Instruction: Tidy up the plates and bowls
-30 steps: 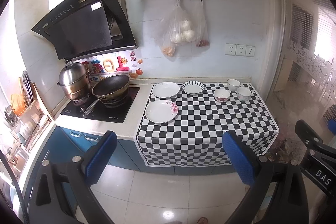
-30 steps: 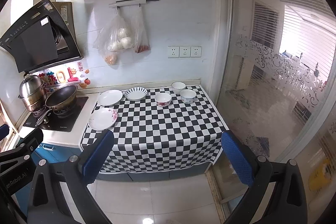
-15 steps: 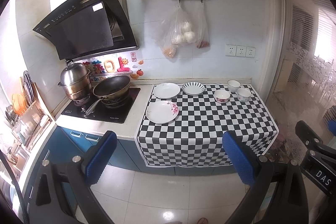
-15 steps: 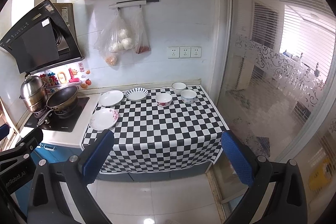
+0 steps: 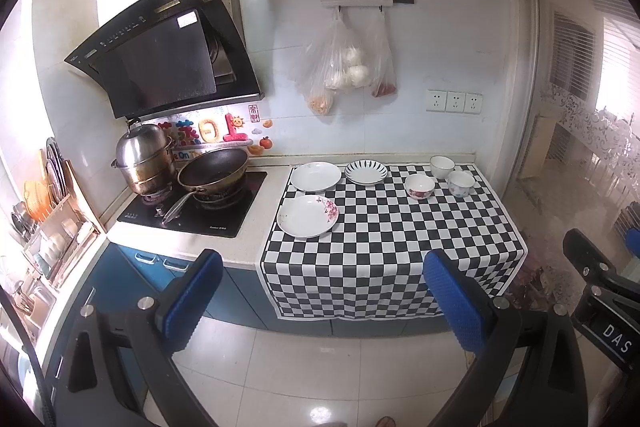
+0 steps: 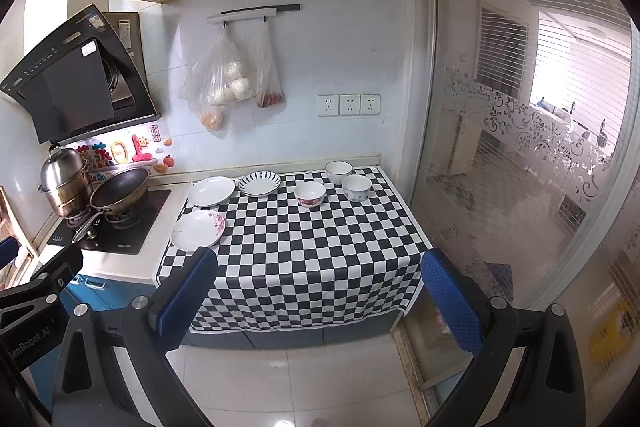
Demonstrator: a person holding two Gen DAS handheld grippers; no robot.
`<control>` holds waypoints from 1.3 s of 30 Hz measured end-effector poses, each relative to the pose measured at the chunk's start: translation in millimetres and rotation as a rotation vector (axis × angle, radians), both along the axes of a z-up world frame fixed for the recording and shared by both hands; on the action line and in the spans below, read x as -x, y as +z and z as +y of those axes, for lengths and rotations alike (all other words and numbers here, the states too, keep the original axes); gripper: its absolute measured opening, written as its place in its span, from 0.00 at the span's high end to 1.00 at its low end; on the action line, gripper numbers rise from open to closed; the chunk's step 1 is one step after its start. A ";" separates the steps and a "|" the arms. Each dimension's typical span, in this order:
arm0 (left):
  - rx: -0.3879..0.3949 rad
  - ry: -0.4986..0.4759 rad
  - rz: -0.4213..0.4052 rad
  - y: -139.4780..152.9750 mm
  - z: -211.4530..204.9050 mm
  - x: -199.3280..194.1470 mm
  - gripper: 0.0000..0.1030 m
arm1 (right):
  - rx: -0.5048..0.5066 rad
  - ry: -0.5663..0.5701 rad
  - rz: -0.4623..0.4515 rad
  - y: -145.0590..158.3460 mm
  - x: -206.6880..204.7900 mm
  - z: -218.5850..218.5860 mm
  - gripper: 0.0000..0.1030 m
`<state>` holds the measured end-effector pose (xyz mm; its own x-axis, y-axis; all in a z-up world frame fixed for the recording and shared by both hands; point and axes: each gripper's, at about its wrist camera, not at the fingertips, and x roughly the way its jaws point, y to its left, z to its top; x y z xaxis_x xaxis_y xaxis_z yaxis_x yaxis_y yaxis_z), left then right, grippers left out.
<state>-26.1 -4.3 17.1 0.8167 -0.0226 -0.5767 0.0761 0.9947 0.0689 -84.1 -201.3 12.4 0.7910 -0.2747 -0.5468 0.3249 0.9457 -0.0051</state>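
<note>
Blue-padded and spread wide with nothing between them, our left hand-held gripper (image 5: 322, 293) and right hand-held gripper (image 6: 316, 291) hang well short of the bench (image 5: 392, 247), where three plates (image 5: 307, 216) and three bowls (image 5: 419, 186) sit apart, so we approach low, taking the near floral plate by its rim.

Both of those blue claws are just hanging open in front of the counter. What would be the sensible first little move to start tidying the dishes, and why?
Probably bring the left gripper forward toward the flowered plate, the nearest dish on the checkered cloth. Both grippers, the right gripper too, are open, empty and short of the counter, and all three plates and three bowls lie separate, none stacked.
</note>
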 end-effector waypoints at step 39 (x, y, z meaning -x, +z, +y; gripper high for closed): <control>-0.011 -0.014 -0.025 -0.6 4.4 21.0 0.00 | -0.017 -0.014 -0.039 10.9 23.3 12.7 0.00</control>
